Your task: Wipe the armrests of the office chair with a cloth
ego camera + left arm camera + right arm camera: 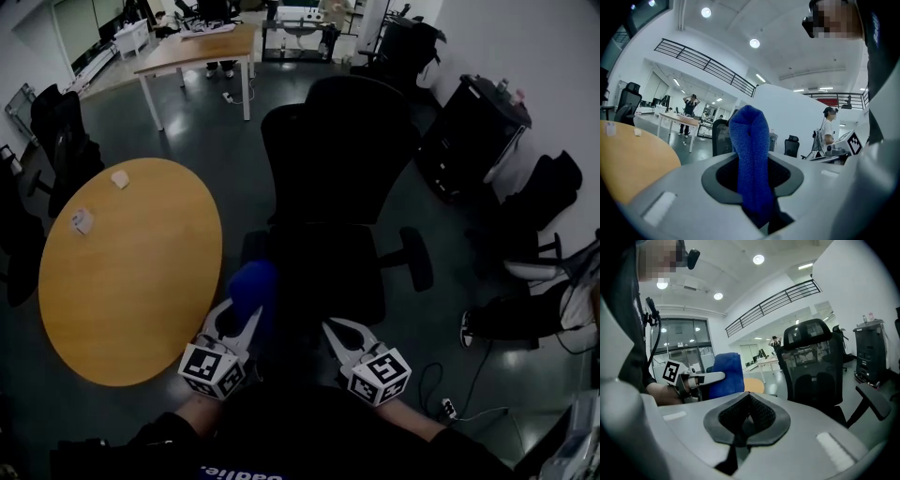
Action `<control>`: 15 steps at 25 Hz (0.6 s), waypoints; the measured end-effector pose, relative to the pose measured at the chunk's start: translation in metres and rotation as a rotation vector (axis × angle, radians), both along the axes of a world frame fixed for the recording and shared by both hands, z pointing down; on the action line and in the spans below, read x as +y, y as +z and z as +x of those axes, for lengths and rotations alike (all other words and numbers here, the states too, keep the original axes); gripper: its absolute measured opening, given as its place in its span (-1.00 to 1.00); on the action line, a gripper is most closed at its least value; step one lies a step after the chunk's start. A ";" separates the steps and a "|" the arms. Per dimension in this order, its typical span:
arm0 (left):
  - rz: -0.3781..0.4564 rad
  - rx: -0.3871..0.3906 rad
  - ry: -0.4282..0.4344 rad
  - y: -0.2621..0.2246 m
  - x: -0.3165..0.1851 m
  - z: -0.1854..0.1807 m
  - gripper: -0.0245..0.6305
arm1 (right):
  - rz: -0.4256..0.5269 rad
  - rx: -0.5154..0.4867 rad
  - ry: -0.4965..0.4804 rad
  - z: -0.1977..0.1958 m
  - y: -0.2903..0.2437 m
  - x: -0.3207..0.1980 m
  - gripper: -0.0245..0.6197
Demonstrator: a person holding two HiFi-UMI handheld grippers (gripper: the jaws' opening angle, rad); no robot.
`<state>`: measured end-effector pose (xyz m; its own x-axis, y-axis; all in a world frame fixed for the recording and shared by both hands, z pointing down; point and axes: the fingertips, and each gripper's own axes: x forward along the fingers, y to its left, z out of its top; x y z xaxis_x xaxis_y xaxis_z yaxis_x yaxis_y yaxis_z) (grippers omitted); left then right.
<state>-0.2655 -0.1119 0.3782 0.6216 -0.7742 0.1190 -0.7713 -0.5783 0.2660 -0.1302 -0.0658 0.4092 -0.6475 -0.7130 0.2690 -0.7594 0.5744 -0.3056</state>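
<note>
The black office chair stands straight ahead with its seat toward me. Its right armrest sticks out clear; the left armrest is mostly hidden behind the blue cloth. My left gripper is shut on that cloth, which stands up in a fold between the pads. It hovers near the seat's front left corner. My right gripper is shut with nothing in it, just in front of the seat. The right gripper view shows the chair back, one armrest and the cloth.
An oval wooden table with two small white items lies close on the left. Other black chairs stand beyond it. A long desk is at the back, a black cabinet and bags at the right, and cables on the floor.
</note>
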 end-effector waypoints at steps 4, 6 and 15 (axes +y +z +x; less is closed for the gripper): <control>0.005 -0.008 0.015 0.004 -0.039 -0.029 -0.51 | -0.006 0.021 0.022 -0.023 -0.001 -0.024 -0.91; -0.002 -0.010 0.005 0.001 -0.055 -0.039 -0.51 | -0.006 0.033 0.027 -0.030 0.001 -0.033 -0.91; 0.002 -0.038 -0.021 0.009 -0.096 -0.058 -0.51 | -0.019 0.045 -0.004 -0.049 0.007 -0.051 -0.91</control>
